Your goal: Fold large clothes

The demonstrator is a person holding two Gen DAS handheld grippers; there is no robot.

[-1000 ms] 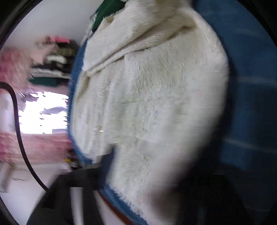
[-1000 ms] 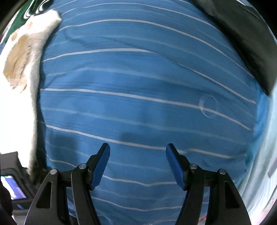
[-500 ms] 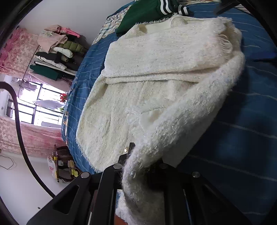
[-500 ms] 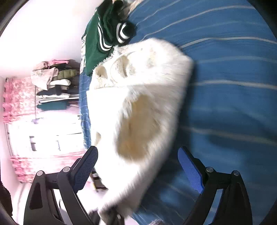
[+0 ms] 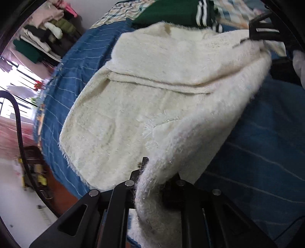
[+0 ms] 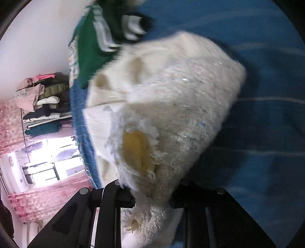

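Note:
A fluffy cream sweater (image 5: pixel 148 99) lies spread on a blue striped bedsheet (image 5: pixel 266 145). My left gripper (image 5: pixel 152 183) is shut on the sweater's near edge, which rises in a fold from the bed. In the right wrist view the same cream sweater (image 6: pixel 171 106) fills the middle. My right gripper (image 6: pixel 150 192) is shut on a bunch of it, with a yellowish inner patch showing. The right gripper also shows at the top right of the left wrist view (image 5: pixel 266 32), at the sweater's far end.
A green garment with white stripes (image 5: pixel 171 13) lies beyond the sweater, also in the right wrist view (image 6: pixel 91 47). A rack of stacked clothes (image 6: pixel 43 99) stands by the wall next to a bright window with pink curtains (image 6: pixel 43 166). The bed's edge (image 5: pixel 49 133) drops to the floor at left.
My right gripper went from open over the bare sheet to shut on the sweater's far end. My left gripper keeps its hold and has lifted the near edge a little.

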